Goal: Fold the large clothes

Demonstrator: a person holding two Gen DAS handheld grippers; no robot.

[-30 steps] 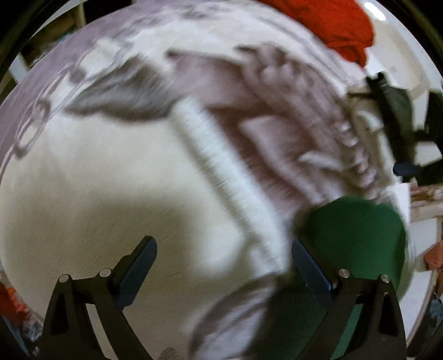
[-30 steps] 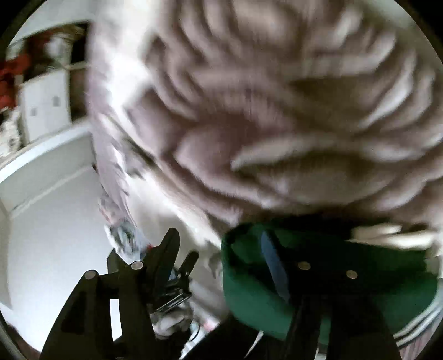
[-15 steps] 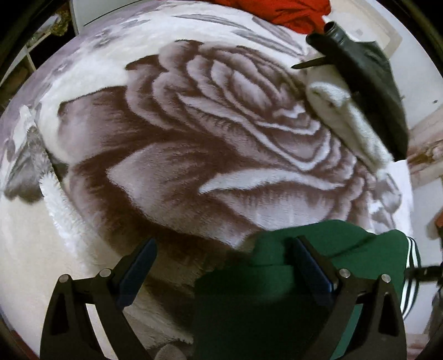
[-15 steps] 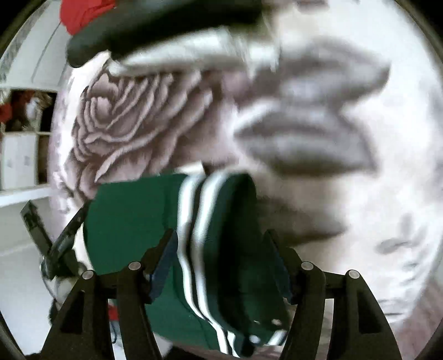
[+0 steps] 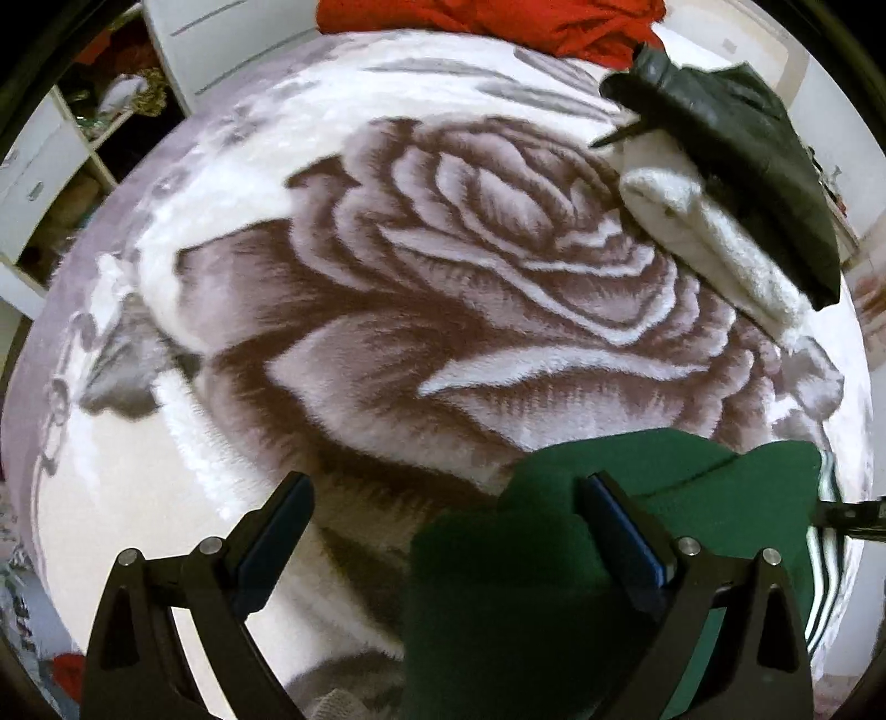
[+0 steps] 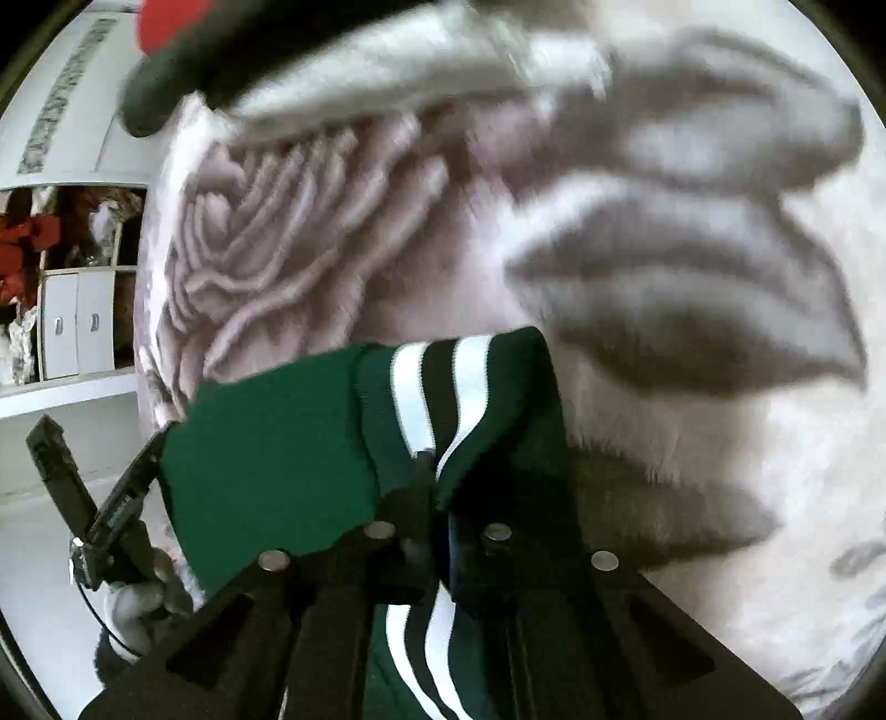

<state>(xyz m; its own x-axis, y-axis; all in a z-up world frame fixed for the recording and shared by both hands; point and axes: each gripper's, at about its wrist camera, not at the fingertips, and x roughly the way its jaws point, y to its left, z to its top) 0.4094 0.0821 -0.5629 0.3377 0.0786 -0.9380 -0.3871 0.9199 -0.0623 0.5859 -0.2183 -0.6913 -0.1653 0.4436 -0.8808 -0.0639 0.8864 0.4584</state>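
Note:
A dark green garment [image 5: 526, 581] with white and black stripes lies bunched on a rose-patterned plush blanket [image 5: 443, 288]. In the left wrist view my left gripper [image 5: 448, 526] is open, its right finger over the green cloth and its left finger over the blanket. In the right wrist view my right gripper [image 6: 429, 482] is shut on the striped band of the green garment [image 6: 266, 443], holding it a little above the blanket [image 6: 692, 443]. The left gripper [image 6: 94, 498] shows at the lower left of that view.
A folded white fluffy garment [image 5: 714, 249] with a black garment [image 5: 747, 149] on top lies at the blanket's far right. A red garment [image 5: 526, 22] lies at the far edge. White cabinets and shelves [image 6: 72, 321] stand beyond the bed.
My right gripper has closed on the striped edge of the green garment. My left gripper has stayed open and barely moved over the last half second.

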